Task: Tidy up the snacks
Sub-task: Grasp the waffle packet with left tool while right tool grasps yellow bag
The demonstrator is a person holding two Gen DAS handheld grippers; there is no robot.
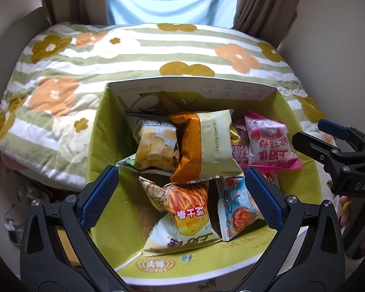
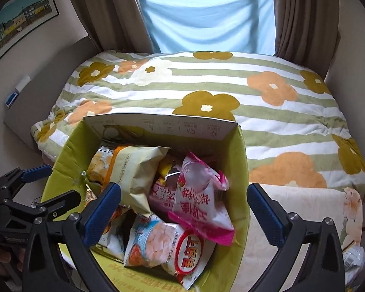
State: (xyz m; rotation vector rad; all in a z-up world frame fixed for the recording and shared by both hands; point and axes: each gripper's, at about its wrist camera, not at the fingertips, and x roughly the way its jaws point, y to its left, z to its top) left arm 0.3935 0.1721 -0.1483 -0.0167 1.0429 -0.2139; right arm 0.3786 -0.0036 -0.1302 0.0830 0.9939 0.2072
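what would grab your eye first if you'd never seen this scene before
The green cardboard box heaped with bright snack bags, a pink strawberry packet on top at the right. Behind it spreads a striped quilt with big flowers. Both grippers, left and right, hang open over the box.

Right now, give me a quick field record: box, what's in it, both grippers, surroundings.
container: green cardboard box, flaps open, on the floral blanket
contents: several snack packets piled loosely; pink strawberry packet on top at the right, orange-and-cream bag at the centre
left gripper: open, empty, above the box
right gripper: open, empty, above the box
backdrop: brown curtains, light blue cloth
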